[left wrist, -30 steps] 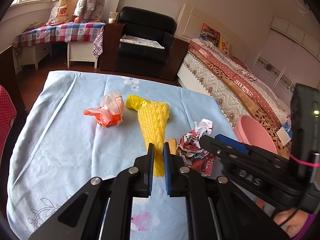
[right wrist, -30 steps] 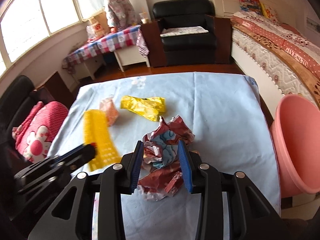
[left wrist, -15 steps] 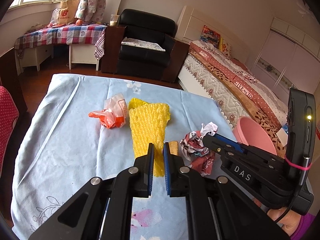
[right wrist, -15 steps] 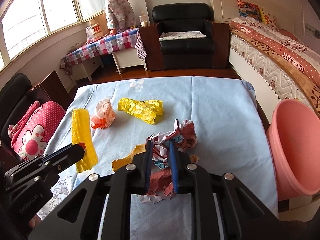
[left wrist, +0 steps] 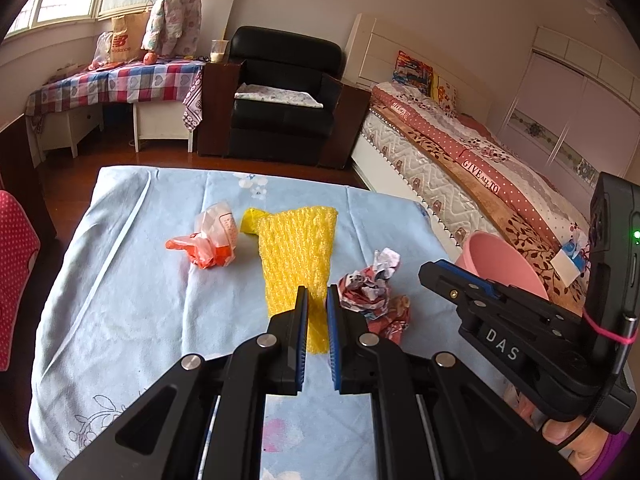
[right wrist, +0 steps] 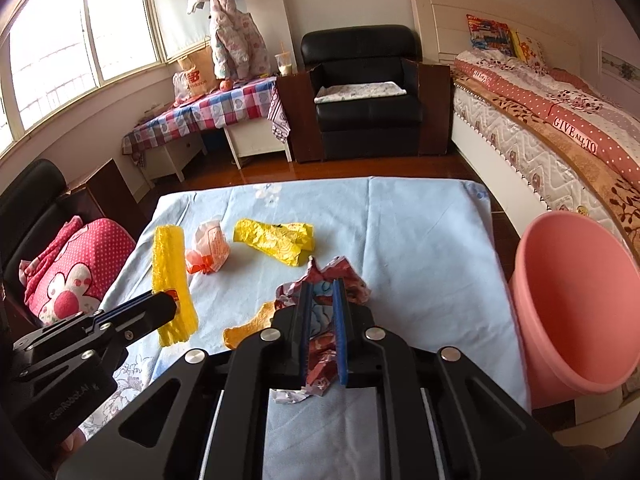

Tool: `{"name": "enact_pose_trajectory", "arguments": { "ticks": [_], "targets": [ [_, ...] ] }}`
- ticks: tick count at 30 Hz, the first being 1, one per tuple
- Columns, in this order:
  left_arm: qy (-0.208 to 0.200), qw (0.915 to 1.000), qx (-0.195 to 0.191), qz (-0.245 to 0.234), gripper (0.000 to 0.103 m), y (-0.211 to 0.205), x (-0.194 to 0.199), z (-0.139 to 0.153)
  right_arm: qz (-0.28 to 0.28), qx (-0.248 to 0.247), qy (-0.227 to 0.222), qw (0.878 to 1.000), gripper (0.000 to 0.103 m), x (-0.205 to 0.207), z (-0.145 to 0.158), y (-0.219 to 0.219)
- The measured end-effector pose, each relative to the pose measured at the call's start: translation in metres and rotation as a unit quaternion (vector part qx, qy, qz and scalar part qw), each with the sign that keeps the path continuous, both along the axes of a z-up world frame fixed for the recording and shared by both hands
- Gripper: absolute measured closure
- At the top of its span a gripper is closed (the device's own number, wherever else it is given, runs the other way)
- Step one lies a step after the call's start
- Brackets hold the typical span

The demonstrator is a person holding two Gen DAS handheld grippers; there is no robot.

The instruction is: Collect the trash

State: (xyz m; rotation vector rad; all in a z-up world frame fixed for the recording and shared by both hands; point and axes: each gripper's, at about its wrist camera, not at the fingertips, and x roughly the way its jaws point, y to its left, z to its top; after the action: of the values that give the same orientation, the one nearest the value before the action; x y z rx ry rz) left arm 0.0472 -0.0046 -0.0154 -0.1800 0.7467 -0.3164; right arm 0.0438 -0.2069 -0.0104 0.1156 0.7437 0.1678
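In the lower centre of the right wrist view, the right gripper (right wrist: pixel 322 292) has just been closing and now pinches the crumpled red, white and blue printed paper wrapper (right wrist: pixel 324 280), which bunches between its blue pads. In the lower centre of the left wrist view, the left gripper (left wrist: pixel 317 300) stands narrow, clamped on the near end of the yellow foam mesh sleeve (left wrist: pixel 298 256). That sleeve's long axis runs from the pads up the frame, its free far end flaring wider toward the top. To carry both well, I judge each grip should stay firm while the hands lift clear of the light blue cloth-covered table (right wrist: pixel 420 240), then swing toward the pink plastic bucket (right wrist: pixel 568 308) at the right edge, letting go only above its mouth. Farther up, in mid-frame, lie an orange and white crumpled plastic bag (right wrist: pixel 208 254) and a yellow crinkled foil packet (right wrist: pixel 276 238), both apart from the grippers.
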Motion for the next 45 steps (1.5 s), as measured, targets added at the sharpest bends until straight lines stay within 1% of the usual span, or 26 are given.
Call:
{"name": "enact_pose_trajectory", "arguments": {
  "ticks": [6, 13, 21, 31, 35, 42, 45],
  "targets": [
    [-0.007, 0.9999, 0.006, -0.008, 0.095, -0.012, -0.002, 0.008, -0.013, 0.009, -0.017, 1.000, 0.092, -0.011, 0.009, -0.015],
    [-0.022, 0.9993, 0.014, -0.028, 0.095, -0.034, -0.007, 0.022, -0.035, 0.019, -0.036, 0.999, 0.092, -0.022, 0.019, -0.038],
    [-0.038, 0.9971, 0.012, -0.066, 0.095, -0.071, -0.009, 0.035, -0.080, 0.025, -0.049, 0.995, 0.092, -0.035, 0.025, -0.082],
    [-0.051, 0.9914, 0.014, -0.120, 0.095, -0.132, -0.008, 0.045, -0.157, 0.044, -0.046, 0.986, 0.092, -0.053, 0.015, -0.155],
    [-0.049, 0.9890, 0.010, -0.139, 0.095, -0.156, -0.005, 0.046, -0.182, 0.046, -0.049, 0.981, 0.092, -0.058, 0.011, -0.181],
    [-0.045, 0.9843, 0.011, -0.170, 0.095, -0.198, 0.001, 0.041, -0.226, 0.058, -0.045, 0.971, 0.092, -0.068, -0.002, -0.226],
    [-0.038, 0.9825, 0.009, -0.182, 0.095, -0.215, 0.005, 0.037, -0.234, 0.067, -0.042, 0.969, 0.092, -0.069, -0.007, -0.238]
  ]
}}
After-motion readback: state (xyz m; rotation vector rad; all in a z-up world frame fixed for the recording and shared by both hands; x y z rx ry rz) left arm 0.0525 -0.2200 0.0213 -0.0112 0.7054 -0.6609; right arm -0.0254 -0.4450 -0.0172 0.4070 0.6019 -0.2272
